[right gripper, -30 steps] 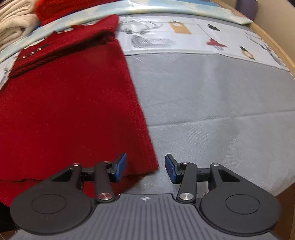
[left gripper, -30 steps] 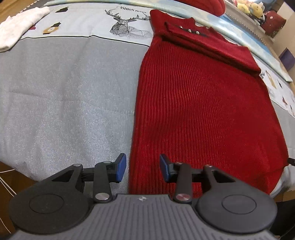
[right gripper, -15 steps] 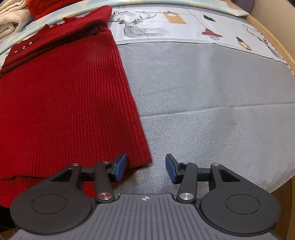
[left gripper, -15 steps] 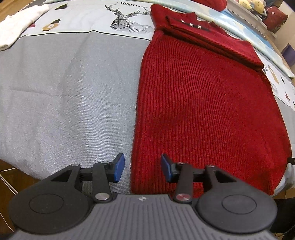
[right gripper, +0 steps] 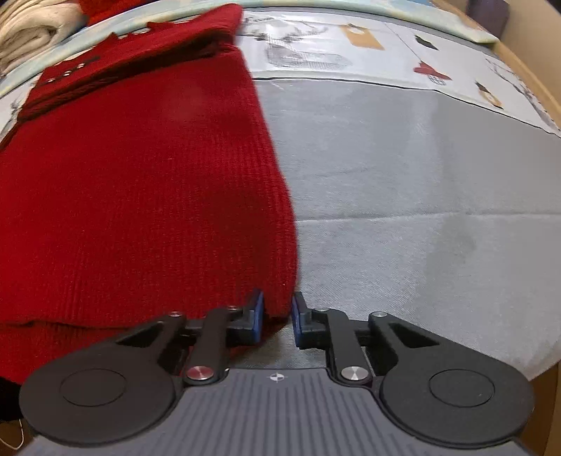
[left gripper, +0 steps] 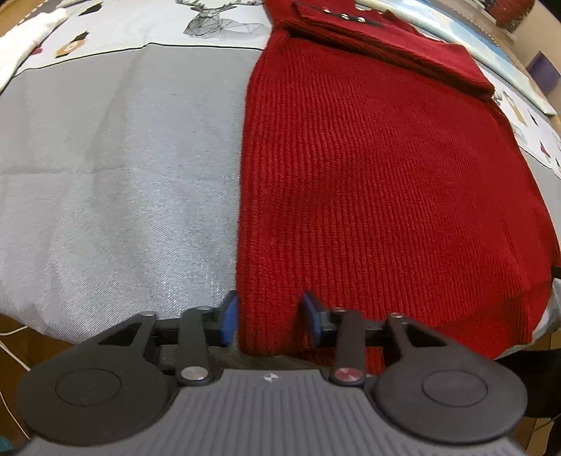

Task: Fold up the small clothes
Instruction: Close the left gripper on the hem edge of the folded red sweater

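A red ribbed knit garment [left gripper: 378, 175] lies flat on the grey cloth, sleeves folded across its top. My left gripper [left gripper: 269, 317] is open, its jaws on either side of the garment's near left hem corner. In the right wrist view the same garment [right gripper: 140, 196] fills the left half. My right gripper [right gripper: 277, 317] has its jaws closed to a narrow gap around the near right hem corner, pinching the red knit.
The grey tablecloth [left gripper: 105, 182] has a printed white border with a deer drawing [left gripper: 217, 21] at the far side. A white garment [left gripper: 28, 38] lies far left. Folded cream clothes [right gripper: 31, 28] lie at the far left in the right view. The table edge runs just under both grippers.
Both grippers have moved forward onto the hem corners. The right jaws have closed from wide open onto the right corner. The left jaws stay open.
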A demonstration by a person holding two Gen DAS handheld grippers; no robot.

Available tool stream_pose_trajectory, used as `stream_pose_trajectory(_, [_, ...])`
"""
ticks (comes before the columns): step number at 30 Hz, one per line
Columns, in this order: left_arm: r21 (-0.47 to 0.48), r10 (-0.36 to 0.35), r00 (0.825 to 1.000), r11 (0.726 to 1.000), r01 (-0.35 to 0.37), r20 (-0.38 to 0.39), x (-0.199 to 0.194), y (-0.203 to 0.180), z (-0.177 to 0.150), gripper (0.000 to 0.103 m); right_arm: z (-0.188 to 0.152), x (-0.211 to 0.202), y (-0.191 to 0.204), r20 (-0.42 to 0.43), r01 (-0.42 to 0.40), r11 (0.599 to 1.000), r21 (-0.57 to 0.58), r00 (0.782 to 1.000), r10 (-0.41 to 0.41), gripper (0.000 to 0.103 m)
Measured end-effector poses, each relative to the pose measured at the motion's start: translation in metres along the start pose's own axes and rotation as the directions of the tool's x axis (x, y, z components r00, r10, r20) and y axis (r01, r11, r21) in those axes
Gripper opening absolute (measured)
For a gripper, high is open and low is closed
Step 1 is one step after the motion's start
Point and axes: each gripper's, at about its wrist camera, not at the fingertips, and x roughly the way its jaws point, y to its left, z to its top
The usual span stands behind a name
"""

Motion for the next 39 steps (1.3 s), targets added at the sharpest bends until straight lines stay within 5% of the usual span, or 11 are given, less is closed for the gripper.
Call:
stream_pose_trajectory(1, [0.0, 0.002, 1.0, 1.0, -0.002, 0.009, -0.001, 0.0, 0.0, 0.014, 0.0, -0.001, -0.001, 0.005, -0.004, 1.0, 0.005, 1.0, 0.004, 0.014])
stream_pose_trajectory(8, [-0.065, -0.069, 0.994, 0.995, 0.074, 0.084, -0.017, 0.01, 0.004, 0.013, 0.006, -0.031, -0.016, 0.137, -0.05, 0.994, 0.097, 0.99, 0.037, 0.012])
stream_pose_trajectory(11, [-0.061, -0.051, 0.998, 0.997, 0.053, 0.036, -0.004, 0.007, 0.006, 0.016, 0.005, -0.016, -0.02, 0.056, -0.042, 0.991, 0.124, 0.998, 0.035, 0.013])
stream_pose_trajectory(13, [-0.058, -0.052, 0.999, 0.997, 0.052, 0.009, 0.003, 0.003, 0.007, 0.034, 0.005, -0.007, -0.016, 0.002, -0.02, 0.994, 0.105, 1.0, 0.02, 0.017])
stream_pose_trajectory(15, [-0.059, -0.065, 0.998, 0.996, 0.064, -0.015, 0.01, 0.0, 0.008, 0.038, 0.003, -0.001, -0.011, -0.028, 0.006, 0.998, 0.069, 1.0, -0.004, 0.021])
stream_pose_trajectory(21, [-0.036, -0.05, 0.999, 0.998, 0.049, -0.015, 0.017, -0.005, 0.007, 0.038, 0.003, 0.004, -0.011, -0.036, 0.017, 0.999, 0.049, 0.999, -0.015, 0.025])
stream_pose_trajectory(25, [-0.043, -0.048, 0.999, 0.998, 0.048, 0.003, 0.01, 0.0, -0.002, 0.02, 0.002, 0.002, -0.009, -0.027, 0.007, 0.999, 0.044, 1.0, -0.005, 0.018])
stream_pose_trajectory(29, [-0.045, -0.052, 0.999, 0.998, 0.052, 0.018, 0.006, 0.0, -0.005, 0.019, 0.002, -0.002, -0.008, -0.008, -0.008, 0.999, 0.037, 1.0, 0.009, 0.014])
stream_pose_trajectory(32, [-0.051, -0.047, 0.999, 0.998, 0.047, 0.005, 0.009, 0.002, -0.005, 0.022, 0.002, 0.001, -0.007, -0.017, -0.005, 0.999, 0.046, 1.0, 0.006, 0.014])
stream_pose_trajectory(34, [-0.053, -0.043, 0.999, 0.998, 0.042, -0.009, 0.01, 0.001, -0.004, 0.036, 0.002, 0.002, -0.008, -0.022, -0.003, 0.999, 0.052, 1.0, 0.005, 0.019])
stream_pose_trajectory(39, [-0.028, -0.034, 0.999, 0.999, 0.034, -0.013, 0.011, -0.003, -0.005, 0.038, 0.0, 0.002, -0.003, -0.021, 0.006, 1.0, 0.027, 1.0, -0.006, 0.019])
